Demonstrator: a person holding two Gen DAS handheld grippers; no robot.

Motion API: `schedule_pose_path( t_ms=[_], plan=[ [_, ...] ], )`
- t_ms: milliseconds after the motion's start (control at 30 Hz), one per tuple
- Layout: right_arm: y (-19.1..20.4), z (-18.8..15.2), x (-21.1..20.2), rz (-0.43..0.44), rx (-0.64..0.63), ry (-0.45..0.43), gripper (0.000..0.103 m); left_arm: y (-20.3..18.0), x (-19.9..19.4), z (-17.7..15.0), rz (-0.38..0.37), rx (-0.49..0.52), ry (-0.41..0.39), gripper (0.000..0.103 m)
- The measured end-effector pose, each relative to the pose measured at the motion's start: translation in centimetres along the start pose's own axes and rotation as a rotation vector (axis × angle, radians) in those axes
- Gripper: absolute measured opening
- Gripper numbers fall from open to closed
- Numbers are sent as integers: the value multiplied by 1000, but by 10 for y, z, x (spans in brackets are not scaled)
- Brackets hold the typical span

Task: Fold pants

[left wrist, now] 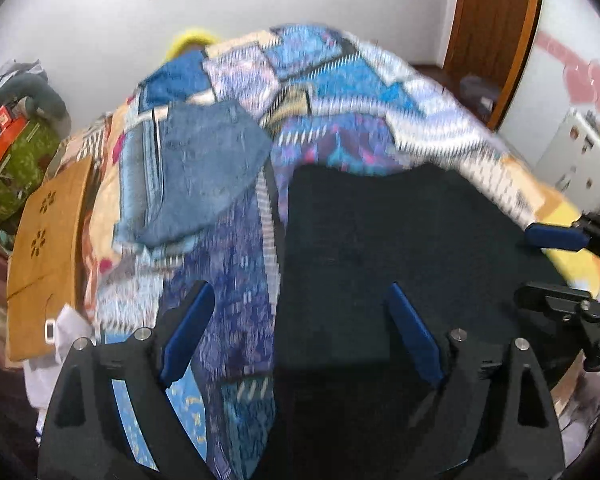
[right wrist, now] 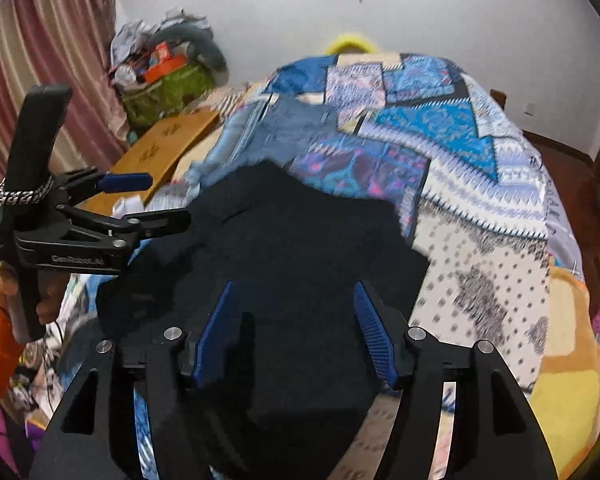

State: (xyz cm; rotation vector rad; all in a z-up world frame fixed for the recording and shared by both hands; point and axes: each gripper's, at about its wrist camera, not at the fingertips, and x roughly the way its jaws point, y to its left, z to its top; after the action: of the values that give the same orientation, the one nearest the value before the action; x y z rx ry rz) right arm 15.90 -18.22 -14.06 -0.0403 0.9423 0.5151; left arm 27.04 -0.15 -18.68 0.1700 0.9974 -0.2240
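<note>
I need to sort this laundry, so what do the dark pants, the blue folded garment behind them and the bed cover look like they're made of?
Dark pants: matte navy or black woven cloth, no sheen; fibre unclear. Blue folded garment: probably denim, faded mottled blue with stitched seams. Bed cover: printed patchwork-pattern fabric, apparently thin cloth; blur hides the weave.

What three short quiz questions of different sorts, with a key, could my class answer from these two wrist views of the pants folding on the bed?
1. True or false: the left gripper is clamped shut on the dark pants.
2. Multiple choice: the folded blue jeans lie (A) on the patchwork bedspread beyond the dark pants, (B) on the floor, (C) in the right gripper.
3. Fill in: the wooden board lies at the bed's ____ edge in the right wrist view.

Key: 1 false, both grippers are open above the pants. 2 A. 3 left.
</note>
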Motion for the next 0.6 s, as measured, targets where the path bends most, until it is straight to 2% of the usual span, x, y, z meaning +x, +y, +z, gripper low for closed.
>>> schedule_pose_path(
  t_ms=[67, 133, 267, 400, 600],
  plan=[
    [2, -11, 8, -4, 5, 25, 58, -1, 10, -15, 17, 2, 29, 91],
    [4, -21, 9, -25, -5, 23, 58, 3, 14, -29, 3, -25, 38, 93],
    [7, -30, -3, -49, -14, -1, 58, 8, 3, -47, -14, -58, 12, 93],
    [2, -36, -12, -36, 15, -13, 58, 12, -8, -59, 26, -71, -14, 98],
    [-2, -48, -24, -33, 61, -44, 58, 25, -23, -76, 81, -101, -38, 98]
  ],
)
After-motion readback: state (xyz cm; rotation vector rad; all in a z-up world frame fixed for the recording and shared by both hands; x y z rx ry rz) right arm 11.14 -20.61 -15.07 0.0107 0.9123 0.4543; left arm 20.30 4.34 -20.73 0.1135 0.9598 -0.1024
